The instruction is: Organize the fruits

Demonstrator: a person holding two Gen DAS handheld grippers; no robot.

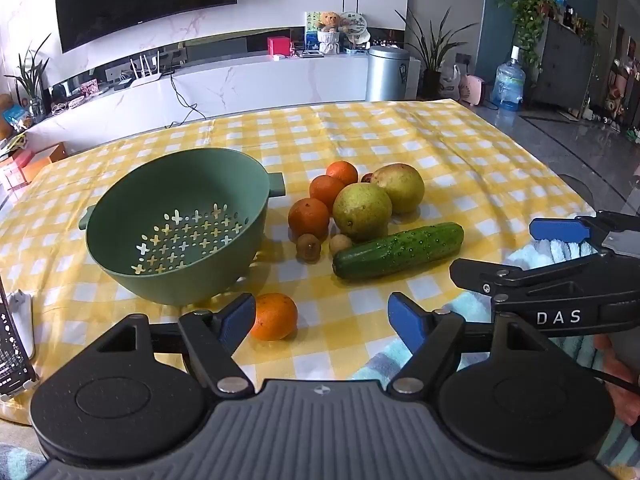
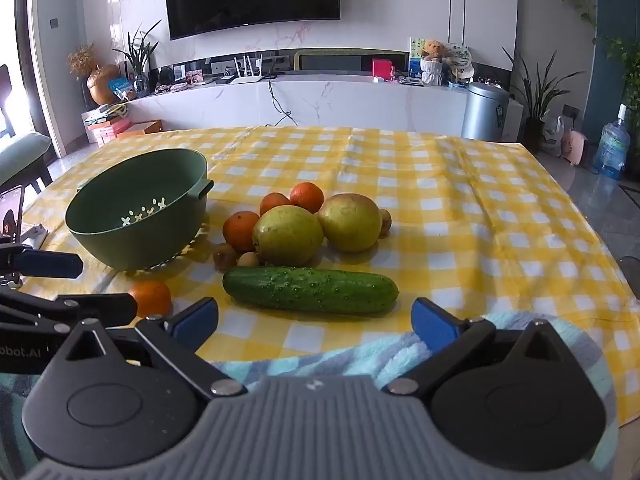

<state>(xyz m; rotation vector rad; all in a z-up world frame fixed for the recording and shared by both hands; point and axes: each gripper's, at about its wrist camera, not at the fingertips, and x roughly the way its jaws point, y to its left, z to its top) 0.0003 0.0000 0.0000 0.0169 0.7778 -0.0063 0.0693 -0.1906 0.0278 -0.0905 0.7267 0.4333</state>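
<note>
A green colander (image 1: 176, 224) (image 2: 140, 208) stands empty on the yellow checked tablecloth (image 1: 440, 148). Right of it lie three oranges (image 1: 309, 218), two yellow-green pears (image 1: 362, 211) (image 2: 288, 235), small brown fruits (image 1: 308, 247) and a cucumber (image 1: 400, 250) (image 2: 310, 290). One lone orange (image 1: 275, 316) (image 2: 150, 298) sits near the front. My left gripper (image 1: 322, 316) is open and empty, its left finger beside the lone orange. My right gripper (image 2: 314, 326) is open and empty, just in front of the cucumber; it also shows in the left wrist view (image 1: 516, 250).
A light blue towel (image 2: 360, 356) lies at the table's front edge under the grippers. A phone (image 1: 12, 344) stands at the front left. Beyond the table are a white TV cabinet, a metal bin (image 1: 387, 74) and a water jug.
</note>
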